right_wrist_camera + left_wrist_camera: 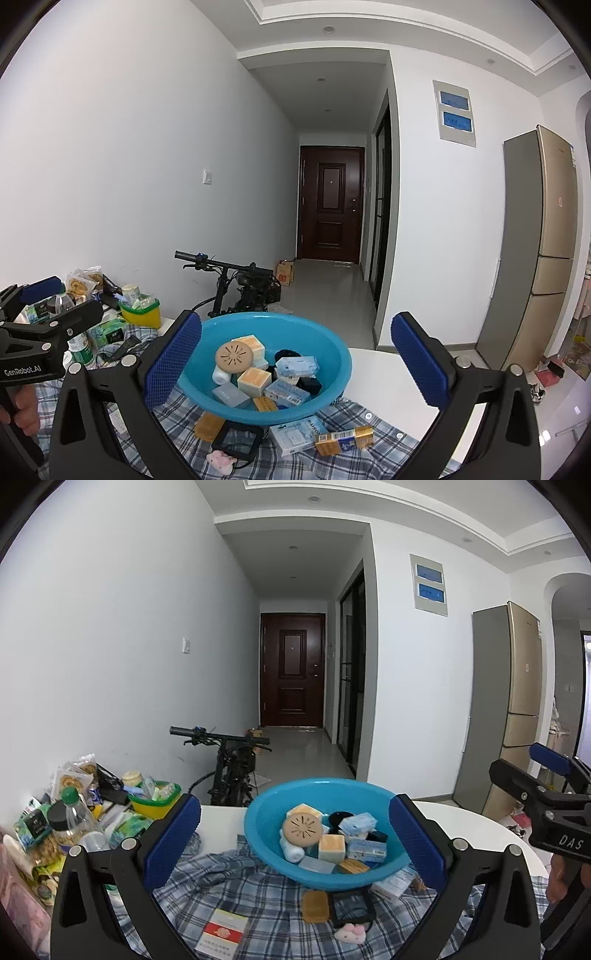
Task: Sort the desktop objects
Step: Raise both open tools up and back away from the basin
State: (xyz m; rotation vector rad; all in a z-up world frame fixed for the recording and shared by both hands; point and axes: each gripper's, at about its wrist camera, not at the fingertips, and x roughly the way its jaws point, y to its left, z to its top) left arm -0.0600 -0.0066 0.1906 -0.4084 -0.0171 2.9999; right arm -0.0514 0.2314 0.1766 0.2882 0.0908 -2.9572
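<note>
Centrally framed in the left wrist view: blue basin [328, 834] on a plaid cloth [258, 897] over the white desk [476, 819], heaped with small boxes, a round tan vented disc [303, 827] and a white roll. Left tool [291, 845] spread wide and gripping nothing, blue pads flanking the basin at lower left and lower right. Just below the basin on the cloth, a tan soap-like bar [316, 906], a dark framed square [351, 906], a pink plush trinket [351, 932] and, at bottom centre, a red-and-white carton [221, 934]. Far left, a jumble of snack packets [74, 779], bottles and a yellow-green tub [155, 801]. Right edge, the right tool [546, 786] seen side-on, fingers parted and holding nothing. Behind, a black bicycle [229, 771], a hallway and a dark door [291, 670].

Seen from the right wrist: same basin [269, 365] at lower centre, right tool [295, 362] gaping, nothing between its pads. Beneath the basin's near rim, the tan bar [208, 426], the dark square [240, 439], a white-and-blue box [299, 434] and a yellow-blue pack [345, 439], all on the cloth [332, 454]. Lower left, the left tool [55, 299] in profile before the snack pile, fingers apart and unladen. Right side, a tall grey-gold refrigerator [546, 251].
</note>
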